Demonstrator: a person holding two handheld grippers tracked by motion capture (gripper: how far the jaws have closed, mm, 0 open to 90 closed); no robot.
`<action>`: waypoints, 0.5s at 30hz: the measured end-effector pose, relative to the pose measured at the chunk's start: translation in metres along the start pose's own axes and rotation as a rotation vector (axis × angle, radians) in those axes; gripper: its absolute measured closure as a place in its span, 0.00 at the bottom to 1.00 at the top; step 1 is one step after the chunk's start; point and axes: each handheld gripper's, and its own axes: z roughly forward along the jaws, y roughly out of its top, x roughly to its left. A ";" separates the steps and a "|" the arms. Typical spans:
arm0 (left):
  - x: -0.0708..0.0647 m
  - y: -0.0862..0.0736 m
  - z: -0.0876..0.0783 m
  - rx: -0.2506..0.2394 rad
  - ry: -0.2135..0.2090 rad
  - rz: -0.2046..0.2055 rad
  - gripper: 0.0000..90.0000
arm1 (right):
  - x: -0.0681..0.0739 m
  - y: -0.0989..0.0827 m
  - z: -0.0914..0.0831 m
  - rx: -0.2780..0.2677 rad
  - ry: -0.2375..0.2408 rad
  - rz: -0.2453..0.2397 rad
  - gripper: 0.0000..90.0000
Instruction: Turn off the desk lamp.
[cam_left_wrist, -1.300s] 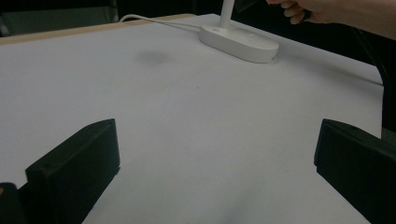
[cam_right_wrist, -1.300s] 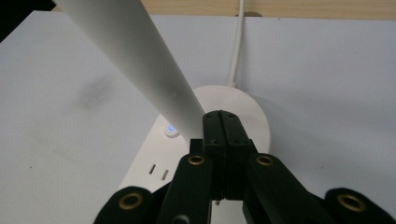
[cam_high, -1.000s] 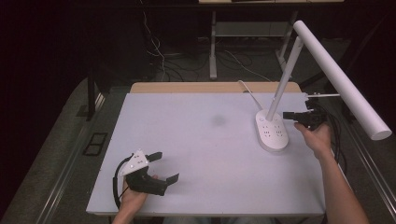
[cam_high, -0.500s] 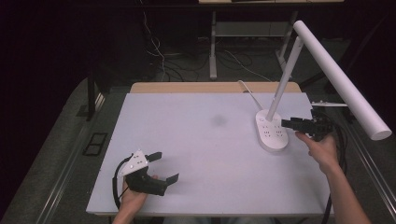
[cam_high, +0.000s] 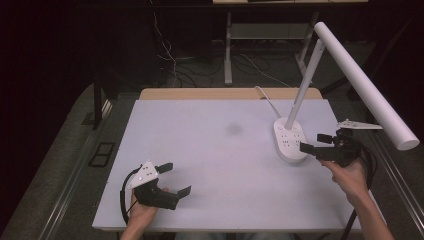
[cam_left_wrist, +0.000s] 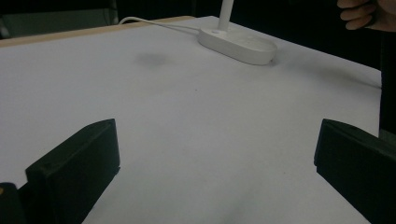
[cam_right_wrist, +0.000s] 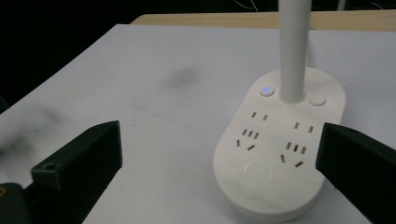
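Right gripper (cam_high: 316, 143) held just beside the lamp base, jaws just opened wide with nothing between them, left gripper (cam_high: 176, 179) open near the front edge, white table (cam_high: 210, 150), white desk lamp (cam_high: 291, 141) at right, oval socket base, small blue light (cam_right_wrist: 266, 90) lit.

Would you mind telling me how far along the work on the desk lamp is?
Done, apparently: a button on the lamp base glows blue. In hand: nothing; the right gripper sits just off the base, its fingers having just been opening with nothing between them, and the left gripper rests open. Left: probably withdrawing; whether the lamp head is lit, I cannot tell.
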 end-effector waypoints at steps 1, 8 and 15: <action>0.000 0.000 0.000 -0.001 0.001 -0.001 0.00 | 0.000 0.000 0.000 0.000 0.000 0.000 0.00; 0.000 0.000 -0.001 0.007 0.002 0.004 0.00 | 0.020 -0.022 -0.001 0.017 0.059 -0.034 0.01; 0.000 0.000 -0.001 0.005 0.004 0.002 0.00 | 0.039 -0.045 0.005 0.022 0.101 -0.070 0.01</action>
